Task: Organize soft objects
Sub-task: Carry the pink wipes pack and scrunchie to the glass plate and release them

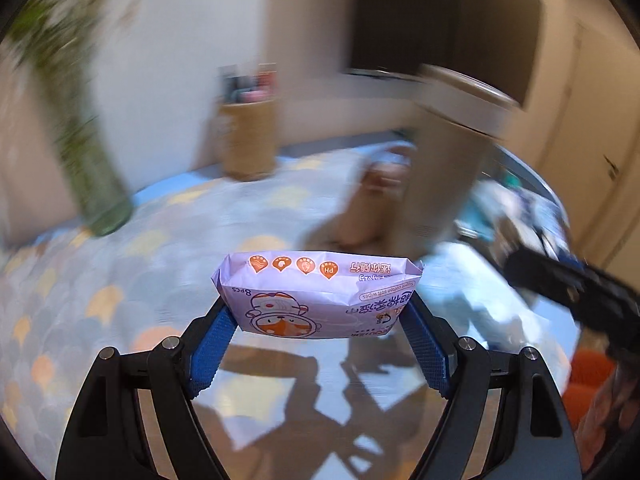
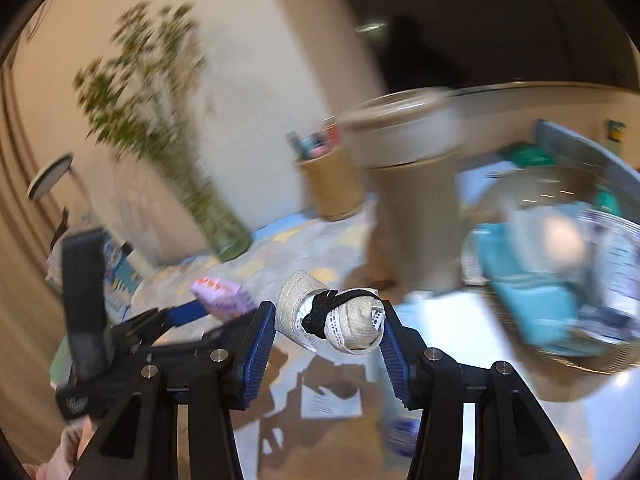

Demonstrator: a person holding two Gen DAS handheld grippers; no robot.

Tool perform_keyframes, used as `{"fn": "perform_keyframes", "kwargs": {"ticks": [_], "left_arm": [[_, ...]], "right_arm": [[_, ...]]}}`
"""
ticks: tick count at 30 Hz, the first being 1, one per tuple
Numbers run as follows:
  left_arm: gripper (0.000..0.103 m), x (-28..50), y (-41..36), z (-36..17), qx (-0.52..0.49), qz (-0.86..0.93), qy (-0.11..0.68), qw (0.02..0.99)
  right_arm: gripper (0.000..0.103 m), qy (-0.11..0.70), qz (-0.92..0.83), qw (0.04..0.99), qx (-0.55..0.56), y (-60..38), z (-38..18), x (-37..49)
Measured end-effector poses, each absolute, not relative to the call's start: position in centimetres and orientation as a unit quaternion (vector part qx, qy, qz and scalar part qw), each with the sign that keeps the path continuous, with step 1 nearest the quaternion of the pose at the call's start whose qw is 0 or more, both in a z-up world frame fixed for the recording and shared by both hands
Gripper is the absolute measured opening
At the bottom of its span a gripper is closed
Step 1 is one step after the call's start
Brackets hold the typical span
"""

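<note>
Showing only rightward: wire basket (image 2: 568, 280) contents.

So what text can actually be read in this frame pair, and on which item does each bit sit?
"8 PCS" – purple wipes pack, printed upside down.
"Super cotton soft wipes" – same pack, small oval label.
"PH" – orange badge on the pack.
Chinese characters on the pack: present, not reliably readable.
Rolled cloth bundle: no text.
Pen cup and basket contents: too blurred to read.
</note>
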State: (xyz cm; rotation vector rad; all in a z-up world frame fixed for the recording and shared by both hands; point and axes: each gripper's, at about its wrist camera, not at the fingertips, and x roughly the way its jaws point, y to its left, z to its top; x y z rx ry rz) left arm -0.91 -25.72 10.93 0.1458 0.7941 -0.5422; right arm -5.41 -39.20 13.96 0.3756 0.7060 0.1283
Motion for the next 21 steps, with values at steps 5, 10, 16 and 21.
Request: {"fn": "perform_keyframes", "kwargs": {"ticks": [5, 10, 16, 21], "left_arm": [[0.08, -3.5, -31.8, 12.0, 0.086, -0.306, 0.37, 0.873], [0.08, -4.0, -37.5, 13.3, 0.099, -0.32, 0.356, 0.872], [0.081, -2.5, -42.5, 14.2, 0.09, -0.32, 0.351, 0.876], [0.082, 0.0, -46.0, 13.8, 0.077, -0.302, 0.356, 0.881]], "right_arm": [[0.05, 0.332, 0.008, 0.921, 0.206, -45.6, 14.8, -7.8], [0.05, 0.319, -0.035, 0.919, 0.228, -50.9, 15.7, -8.0], [0.05, 0.308, -0.071, 0.914, 0.255, -56.4, 16.7, -6.5], [0.05, 0.31, -0.088, 0.913, 0.251, -59.0, 17.2, -3.5]]}}
